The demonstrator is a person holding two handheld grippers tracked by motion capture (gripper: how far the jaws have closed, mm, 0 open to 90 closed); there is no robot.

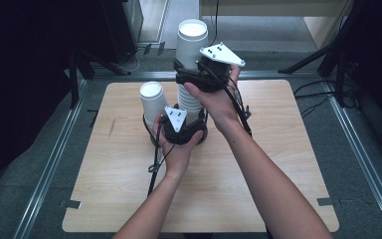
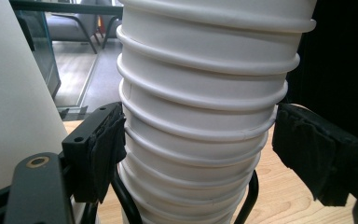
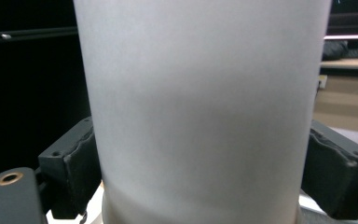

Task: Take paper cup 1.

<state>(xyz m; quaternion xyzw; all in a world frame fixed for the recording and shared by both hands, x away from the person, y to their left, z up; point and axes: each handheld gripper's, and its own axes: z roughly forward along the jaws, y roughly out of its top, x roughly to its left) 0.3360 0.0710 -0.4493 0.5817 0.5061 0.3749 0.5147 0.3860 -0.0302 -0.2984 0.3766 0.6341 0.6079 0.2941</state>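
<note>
A tall stack of white paper cups point(image 1: 190, 102) stands at the middle of the wooden table point(image 1: 278, 164). My left gripper point(image 1: 179, 127) is low on the stack, and its pads point(image 2: 100, 151) press against the ribbed rims point(image 2: 198, 116) from both sides. Higher up, my right gripper point(image 1: 199, 74) is shut on the top cup point(image 1: 192, 40), whose smooth wall point(image 3: 200, 102) sits between both pads point(image 3: 77, 163). The top cup stands high out of the stack, with the rim of the cup below it point(image 3: 116, 210) just under the jaws.
A single white cup point(image 1: 151, 97) stands upright just left of the stack, close to my left gripper, and its wall point(image 2: 14, 93) shows large beside the left jaw. Cables trail from both grippers. Dark stands and a metal rail frame the table.
</note>
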